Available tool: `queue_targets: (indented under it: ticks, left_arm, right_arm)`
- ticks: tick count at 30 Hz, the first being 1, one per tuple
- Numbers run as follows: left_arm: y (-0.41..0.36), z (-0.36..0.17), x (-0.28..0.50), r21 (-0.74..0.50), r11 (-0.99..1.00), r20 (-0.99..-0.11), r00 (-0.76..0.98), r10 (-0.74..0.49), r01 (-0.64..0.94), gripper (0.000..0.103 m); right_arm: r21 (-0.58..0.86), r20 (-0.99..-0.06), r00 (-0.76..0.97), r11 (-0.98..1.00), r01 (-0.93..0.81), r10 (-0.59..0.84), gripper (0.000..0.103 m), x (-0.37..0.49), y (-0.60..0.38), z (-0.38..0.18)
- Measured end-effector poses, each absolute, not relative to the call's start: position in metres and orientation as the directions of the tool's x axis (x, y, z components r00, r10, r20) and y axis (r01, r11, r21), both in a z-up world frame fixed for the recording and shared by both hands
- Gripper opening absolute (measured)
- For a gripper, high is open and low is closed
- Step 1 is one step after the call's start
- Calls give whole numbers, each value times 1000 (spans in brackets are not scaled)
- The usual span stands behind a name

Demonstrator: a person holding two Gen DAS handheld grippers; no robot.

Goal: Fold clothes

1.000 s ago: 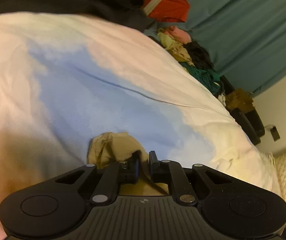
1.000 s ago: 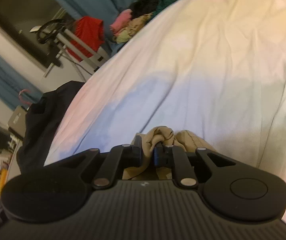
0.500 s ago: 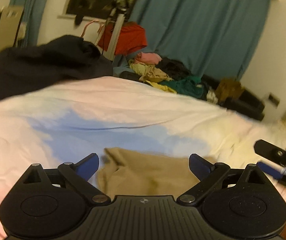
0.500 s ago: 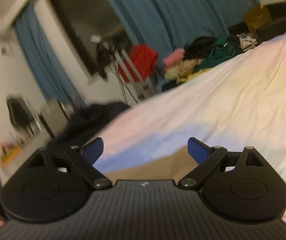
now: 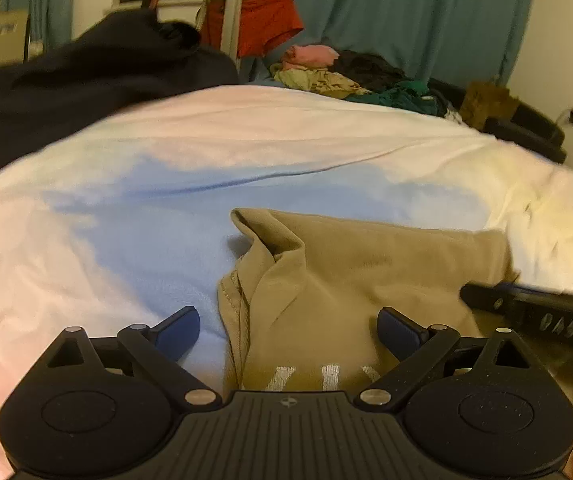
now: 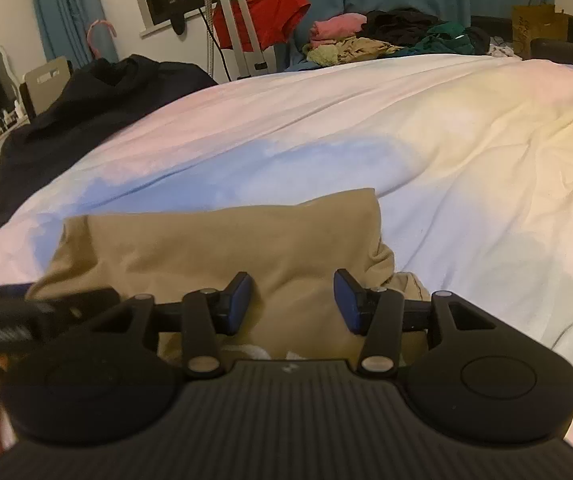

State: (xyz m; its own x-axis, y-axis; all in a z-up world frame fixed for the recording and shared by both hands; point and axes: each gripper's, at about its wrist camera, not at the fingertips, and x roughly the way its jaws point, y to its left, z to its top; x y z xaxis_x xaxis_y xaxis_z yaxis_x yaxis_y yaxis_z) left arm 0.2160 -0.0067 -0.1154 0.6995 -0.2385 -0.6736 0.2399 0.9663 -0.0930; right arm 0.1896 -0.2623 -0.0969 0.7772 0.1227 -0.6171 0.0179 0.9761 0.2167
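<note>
A tan garment [image 5: 366,276], folded over on itself, lies on a pale bedcover [image 5: 166,168] tinted blue and pink, just ahead of two hand-held grippers. From the left wrist camera, the left gripper [image 5: 288,330] has its blue-padded jaws spread wide with nothing pinched between them; the garment's left edge, where a collar-like fold stands up, lies between and beyond them. White lettering shows at the garment's near edge. From the right wrist camera, the right gripper [image 6: 292,300] hovers over the garment's near right part, its jaws partly apart and closing, the pads not visibly pressing on the cloth.

The fabric looks soft, light and limp (likely a knit top, though the exact type cannot be told), so it should crease readily, sag when lifted and slide easily over the smooth bedcover. Good places to take hold seem to be the two near corners or the doubled side edges, where layers bunch thick enough to pinch.

Beyond the bed sit a dark garment [image 6: 86,96], a heap of mixed clothes [image 6: 386,36] and teal curtains [image 5: 406,16].
</note>
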Motion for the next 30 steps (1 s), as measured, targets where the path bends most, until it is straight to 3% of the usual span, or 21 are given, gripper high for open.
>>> queue_targets:
  ticks: [13,19,24,30]
  left_arm:
    - [5,-65,117,-121,951,-595,747,-298,283,97]
    - [-6,-85,101,-57,954,-664,703,-255,293,97]
    - [-8,-106,106,-113,952,-700,657,-280,284,97]
    - [1,-103,104,-170,953,-712,637,-295,251,96]
  right_arm:
    - [257,-555,823,966,34,119,51,95,-269,-46]
    - [235,-580,806,972,21,123,51,82,-263,-52]
    - [169,-638,765,985,29,87,51,94,-250,-75]
    - [159,-635,768,987,23,85,51,90,-250,-76]
